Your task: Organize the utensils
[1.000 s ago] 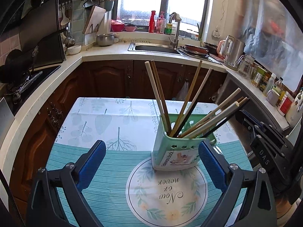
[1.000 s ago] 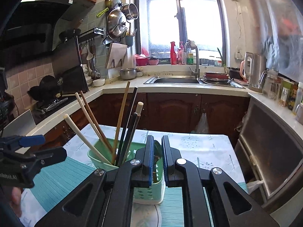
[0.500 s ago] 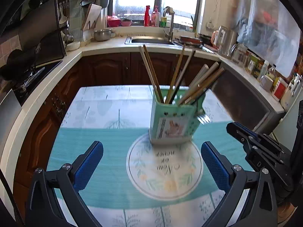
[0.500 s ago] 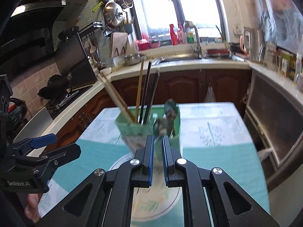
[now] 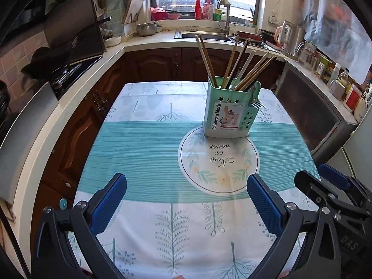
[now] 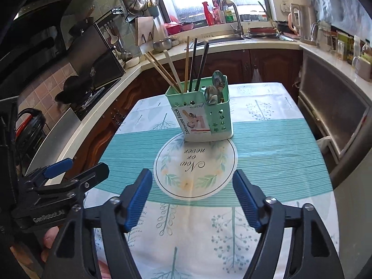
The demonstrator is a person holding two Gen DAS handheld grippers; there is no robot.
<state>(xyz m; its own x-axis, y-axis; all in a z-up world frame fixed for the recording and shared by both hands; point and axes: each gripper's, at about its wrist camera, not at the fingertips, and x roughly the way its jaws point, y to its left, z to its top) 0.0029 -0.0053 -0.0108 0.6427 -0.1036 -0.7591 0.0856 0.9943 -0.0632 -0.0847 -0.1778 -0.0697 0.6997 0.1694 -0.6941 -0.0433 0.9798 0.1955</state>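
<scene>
Left wrist view: the left hand-held gripper [image 5: 186,200] hangs with its jaws spread wide and empty over the near part of the tabletop [image 5: 139,153]. The green utensil holder [image 5: 229,114] stands upright ahead and slightly right of it, on the far rim of the printed circle, well apart from both tools. Chopsticks [image 5: 234,65] fan upward from its taller compartment, long axes near vertical. The right hand-held gripper [image 6: 193,200], likewise wide open and empty, faces the holder almost straight ahead; neither is clearly nearer. Right wrist view alone shows spoons [image 6: 216,88] bowl-up in the lower side compartment; the left view shows only fork tines there. No loose utensil is visible on the tabletop, so the sorting appears complete.
</scene>
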